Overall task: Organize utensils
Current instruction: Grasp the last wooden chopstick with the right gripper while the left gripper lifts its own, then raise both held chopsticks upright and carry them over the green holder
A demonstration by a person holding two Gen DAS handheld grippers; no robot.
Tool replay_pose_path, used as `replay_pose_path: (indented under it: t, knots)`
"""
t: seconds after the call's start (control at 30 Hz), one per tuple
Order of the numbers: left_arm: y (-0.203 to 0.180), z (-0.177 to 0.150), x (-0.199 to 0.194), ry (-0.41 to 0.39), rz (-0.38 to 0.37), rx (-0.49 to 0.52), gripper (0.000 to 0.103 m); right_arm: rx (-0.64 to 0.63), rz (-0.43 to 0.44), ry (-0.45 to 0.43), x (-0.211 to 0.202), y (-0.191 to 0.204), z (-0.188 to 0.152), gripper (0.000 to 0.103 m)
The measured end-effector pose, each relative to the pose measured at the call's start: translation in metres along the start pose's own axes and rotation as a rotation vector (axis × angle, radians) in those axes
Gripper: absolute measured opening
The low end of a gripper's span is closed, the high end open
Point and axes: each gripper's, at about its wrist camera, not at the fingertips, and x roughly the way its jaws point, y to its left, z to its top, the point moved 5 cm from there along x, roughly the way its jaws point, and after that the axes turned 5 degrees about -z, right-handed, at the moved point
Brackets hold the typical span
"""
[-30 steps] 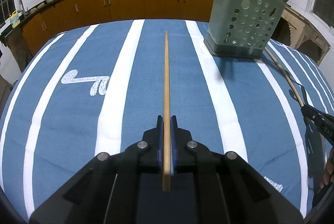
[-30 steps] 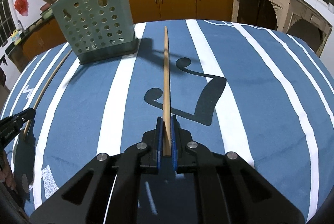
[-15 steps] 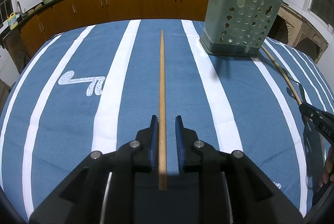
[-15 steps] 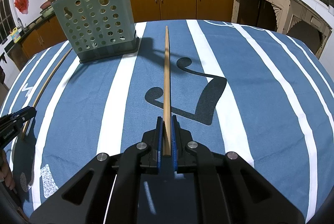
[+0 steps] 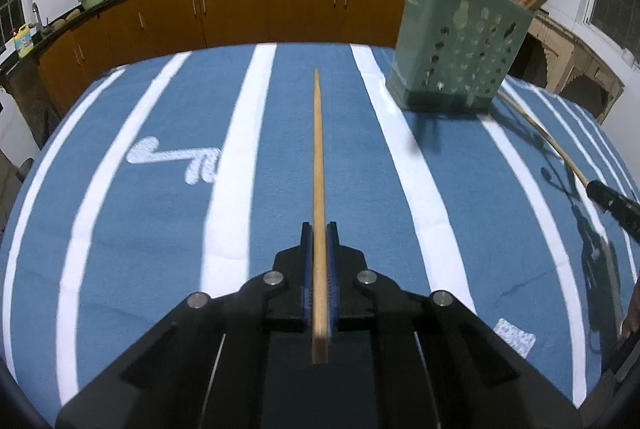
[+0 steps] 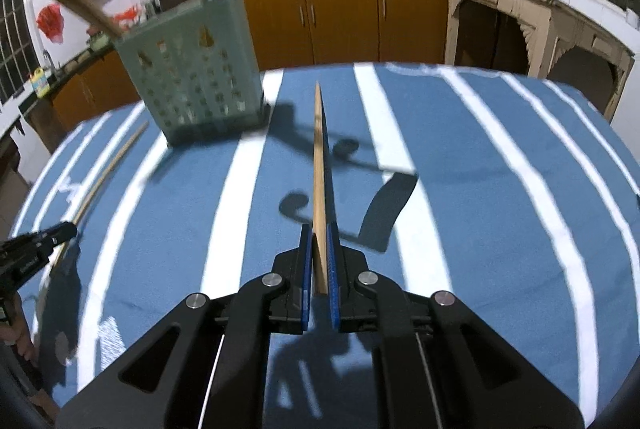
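The left tool (image 5: 319, 235) has just been closing again after a brief release and is now pinching its chopstick (image 5: 318, 165) firmly. The right tool (image 6: 318, 237) is pinching a second chopstick (image 6: 319, 169) and lifting it clear of the table (image 6: 500, 169), apparently toward the perforated green holder (image 6: 196, 77), though blur is obscuring the detail. Both sticks are secured and ready for insertion

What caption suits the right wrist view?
Right gripper clamps a wooden chopstick near the green perforated holder.

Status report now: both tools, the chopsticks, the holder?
Left tool just reclosed on chopstick. Right tool grips another. Green holder ahead, path clear.
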Motion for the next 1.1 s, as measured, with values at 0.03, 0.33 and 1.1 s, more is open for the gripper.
replay_pose_path:
  t: [0.03,0.33,1.1]
  knots:
    - [0.000,0.003,-0.006,-0.014,-0.003,0.000,0.008,0.004,0.000,-0.016,-0.005,-0.001,0.004,0.008]
    - [0.007,0.035,-0.058,-0.164,-0.031,-0.004,0.008,0.032,-0.002,-0.174,-0.048,-0.010,0.044,0.008]
    - [-0.005,0.101,-0.131,-0.413,-0.080,-0.006,0.008,0.090,0.056,-0.379,-0.099,-0.016,0.098,0.008]
